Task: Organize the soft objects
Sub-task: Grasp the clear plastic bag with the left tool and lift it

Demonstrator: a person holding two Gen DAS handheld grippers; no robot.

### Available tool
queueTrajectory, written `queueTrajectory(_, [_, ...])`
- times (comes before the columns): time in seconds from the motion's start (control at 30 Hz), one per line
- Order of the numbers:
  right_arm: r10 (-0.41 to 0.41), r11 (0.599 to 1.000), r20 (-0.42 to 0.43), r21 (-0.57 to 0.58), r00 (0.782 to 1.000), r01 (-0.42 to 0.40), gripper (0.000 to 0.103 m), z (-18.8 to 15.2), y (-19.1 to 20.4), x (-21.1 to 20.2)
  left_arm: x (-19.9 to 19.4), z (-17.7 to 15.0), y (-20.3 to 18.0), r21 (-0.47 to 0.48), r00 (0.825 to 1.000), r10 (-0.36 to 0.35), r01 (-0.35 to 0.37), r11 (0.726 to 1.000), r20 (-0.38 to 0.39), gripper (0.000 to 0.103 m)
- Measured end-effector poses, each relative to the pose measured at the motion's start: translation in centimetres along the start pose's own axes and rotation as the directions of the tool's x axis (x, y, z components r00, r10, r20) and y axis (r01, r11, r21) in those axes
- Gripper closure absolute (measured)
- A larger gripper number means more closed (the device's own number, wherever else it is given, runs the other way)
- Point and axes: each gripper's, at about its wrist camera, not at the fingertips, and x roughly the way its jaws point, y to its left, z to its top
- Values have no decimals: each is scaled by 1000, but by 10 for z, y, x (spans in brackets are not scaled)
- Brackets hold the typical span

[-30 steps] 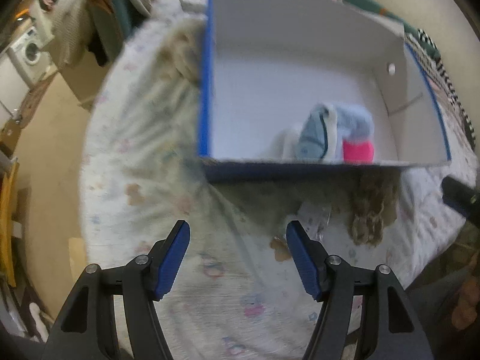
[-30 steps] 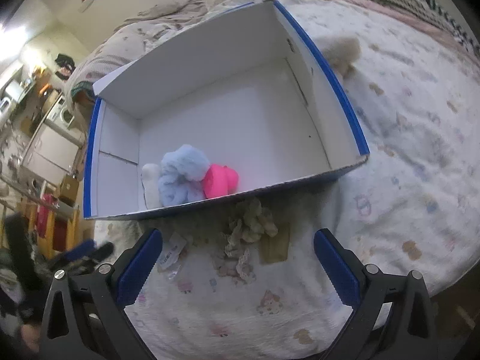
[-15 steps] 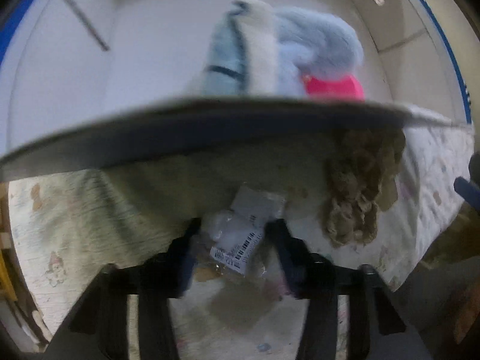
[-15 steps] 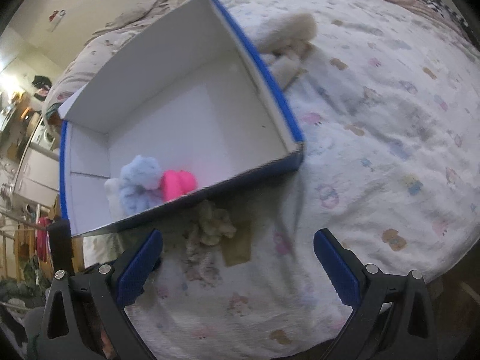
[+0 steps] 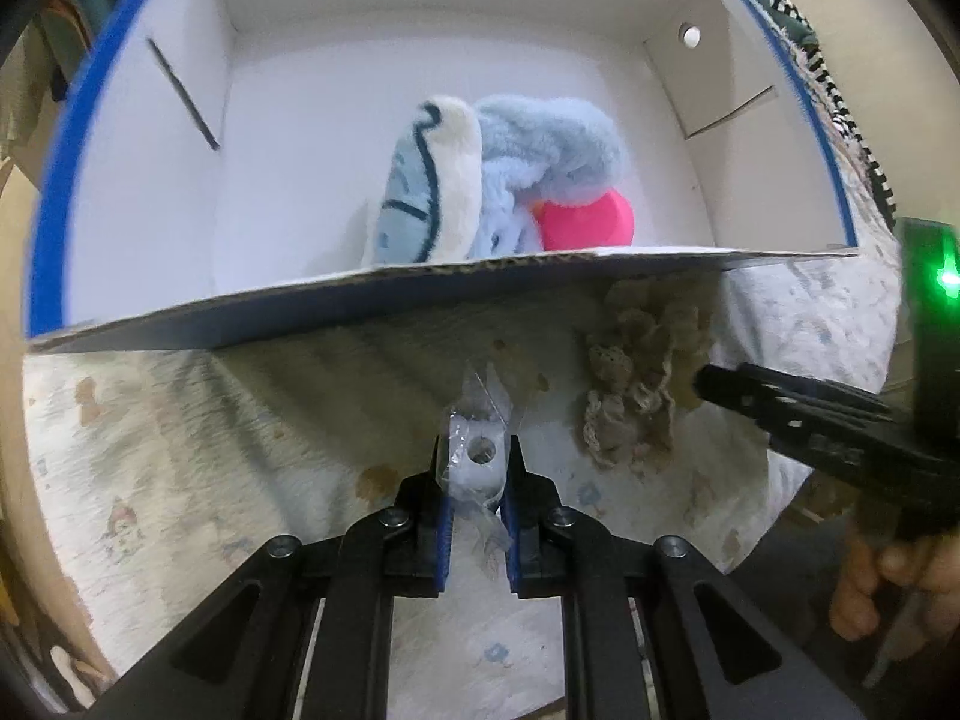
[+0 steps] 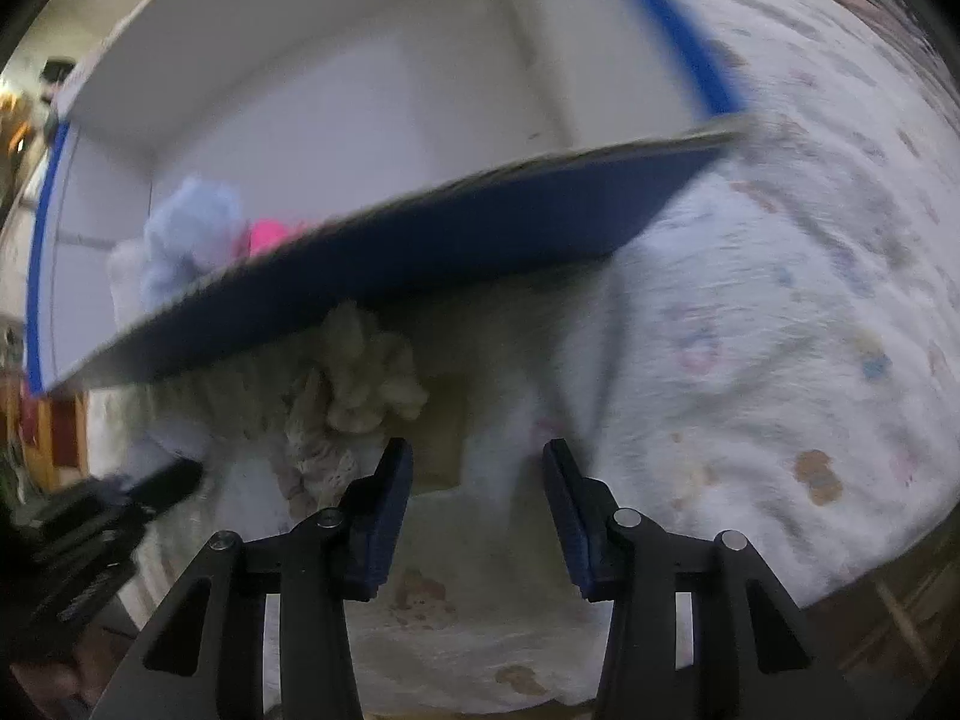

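My left gripper (image 5: 478, 447) is shut on a clear plastic packet (image 5: 477, 468) with a white piece inside, on the bed just in front of the box. The white cardboard box (image 5: 420, 306) with blue outer walls holds a light blue plush (image 5: 540, 138), a pink soft item (image 5: 588, 222) and a cream-and-blue one (image 5: 432, 180). A beige crocheted lump (image 6: 360, 372) lies against the box's front wall (image 6: 480, 228). My right gripper (image 6: 477, 453) points down at the bed beside it. Its jaws are closing, with a flat tan cloth patch (image 6: 441, 462) just ahead between the tips, not pressed.
The bed is covered by a pale printed sheet (image 5: 180, 450). The right gripper's black finger (image 5: 780, 414) reaches in beside the crocheted lump (image 5: 636, 390), with a hand behind it at the right edge. The bed's edge runs along the bottom of the right wrist view.
My left gripper came down in front of the box and closed on the plastic packet. My right gripper dropped close to the bed by the crocheted lump, and its jaws narrowed.
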Motion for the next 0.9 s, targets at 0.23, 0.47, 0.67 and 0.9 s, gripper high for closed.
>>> queueTrajectory(0.23, [-67, 993, -25, -100, 997, 65, 67, 3, 26, 26, -21, -7, 19, -32, 999, 5, -3, 999, 48, 91])
queueTrajectory(0.47, [-58, 987, -7, -151, 998, 57, 94, 0, 40, 27, -29, -15, 40, -78, 998, 19, -14, 997, 63, 91])
queueTrajectory(0.67, [-7, 991, 0, -134, 1000, 7, 94, -20, 39, 5, -34, -20, 53, -101, 996, 46, -38, 994, 76, 91])
queueTrajectory(0.9, [19, 990, 38, -140, 999, -13, 94, -42, 47, -15, -41, -26, 59, -135, 990, 98, -83, 987, 104, 91])
